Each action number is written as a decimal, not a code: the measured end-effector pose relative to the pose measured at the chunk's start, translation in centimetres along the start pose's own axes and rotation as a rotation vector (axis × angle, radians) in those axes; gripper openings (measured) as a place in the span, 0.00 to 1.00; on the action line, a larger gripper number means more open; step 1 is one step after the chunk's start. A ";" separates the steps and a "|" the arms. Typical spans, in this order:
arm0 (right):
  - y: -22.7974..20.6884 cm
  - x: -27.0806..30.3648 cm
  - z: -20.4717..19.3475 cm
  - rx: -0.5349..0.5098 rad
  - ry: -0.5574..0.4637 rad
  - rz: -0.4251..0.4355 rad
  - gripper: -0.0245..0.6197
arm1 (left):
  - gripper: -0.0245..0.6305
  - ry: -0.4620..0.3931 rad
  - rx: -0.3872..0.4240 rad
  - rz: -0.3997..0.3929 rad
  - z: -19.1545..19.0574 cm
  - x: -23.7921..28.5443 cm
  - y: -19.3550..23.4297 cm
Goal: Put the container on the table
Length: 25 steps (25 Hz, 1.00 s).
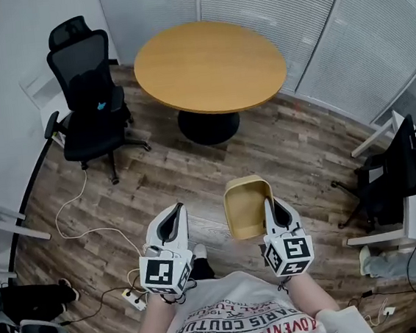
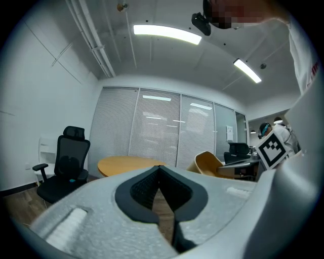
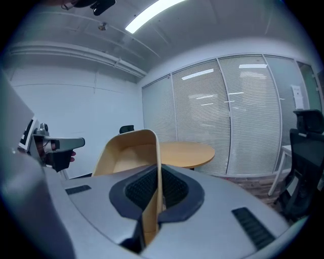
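Observation:
A tan open container (image 1: 245, 206) hangs in the air in front of me, held by its right wall. My right gripper (image 1: 269, 209) is shut on that wall; in the right gripper view the thin wall (image 3: 154, 192) runs up between the two dark pads. My left gripper (image 1: 175, 216) is beside it to the left, shut with nothing between its jaws (image 2: 159, 189). The round wooden table (image 1: 209, 66) stands ahead of both grippers, its top bare. From the left gripper view the container (image 2: 208, 164) shows at the right.
A black office chair (image 1: 89, 101) stands left of the table. Cables and a power strip (image 1: 133, 299) lie on the wooden floor at the left. Another black chair (image 1: 393, 172) and a desk are at the right, with a person seated there.

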State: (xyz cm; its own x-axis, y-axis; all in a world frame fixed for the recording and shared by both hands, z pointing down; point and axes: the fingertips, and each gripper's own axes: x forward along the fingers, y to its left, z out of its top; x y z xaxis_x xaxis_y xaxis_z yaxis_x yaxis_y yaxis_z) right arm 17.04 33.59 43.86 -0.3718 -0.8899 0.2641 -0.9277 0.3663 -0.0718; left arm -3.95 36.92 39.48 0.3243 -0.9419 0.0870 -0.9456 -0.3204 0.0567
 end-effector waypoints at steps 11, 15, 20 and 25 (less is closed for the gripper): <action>4.4 12.6 3.6 0.005 -0.001 -0.042 0.07 | 0.03 -0.010 0.000 -0.051 2.1 8.3 12.5; 4.7 16.0 4.0 -0.005 0.016 -0.032 0.07 | 0.03 -0.003 -0.008 -0.043 2.0 10.4 14.5; 3.9 21.2 5.0 -0.002 0.016 0.008 0.07 | 0.03 0.005 -0.010 -0.008 1.7 14.3 16.6; 1.7 27.4 6.5 -0.007 0.005 0.075 0.07 | 0.03 0.000 0.004 0.057 2.1 19.2 18.1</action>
State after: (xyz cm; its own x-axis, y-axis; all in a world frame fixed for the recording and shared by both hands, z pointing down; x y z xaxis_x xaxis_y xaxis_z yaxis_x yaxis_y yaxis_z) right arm 5.08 8.01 44.71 -0.4398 -0.8588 0.2627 -0.8971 0.4335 -0.0849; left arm -14.94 12.82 40.09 0.2699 -0.9587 0.0898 -0.9627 -0.2666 0.0472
